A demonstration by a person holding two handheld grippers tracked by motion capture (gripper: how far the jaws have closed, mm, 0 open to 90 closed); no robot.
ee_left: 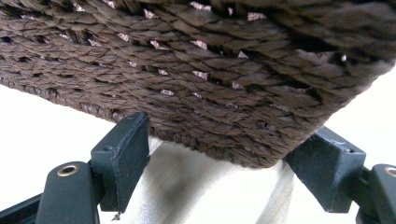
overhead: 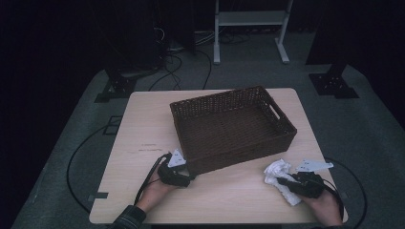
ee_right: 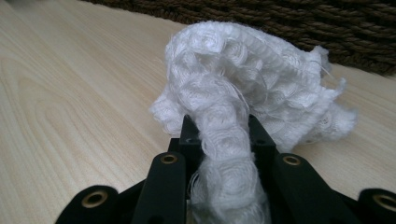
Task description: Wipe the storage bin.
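At table's near right edge, right gripper clamps white cloth: soft, light, limp; pinched fold suits. Left gripper jaws open astride basket corner.

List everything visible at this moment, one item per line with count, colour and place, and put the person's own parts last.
basket: 1, dark brown wicker, middle of the table, its near corner between the left gripper's jaws
cloth: 1, white, crumpled, on the table near the basket's right end, pinched in the right gripper's jaws
table: 1, light wood, under everything
shelf frame: 1, white, on the floor beyond the table
cables: several, black, on the grey floor behind and around the table
left gripper: 1, black, near edge of the basket, jaws spread around the corner
right gripper: 1, black, at the table's near right, jaws closed on the cloth
hands: 2, at the table's near edge, one on each gripper
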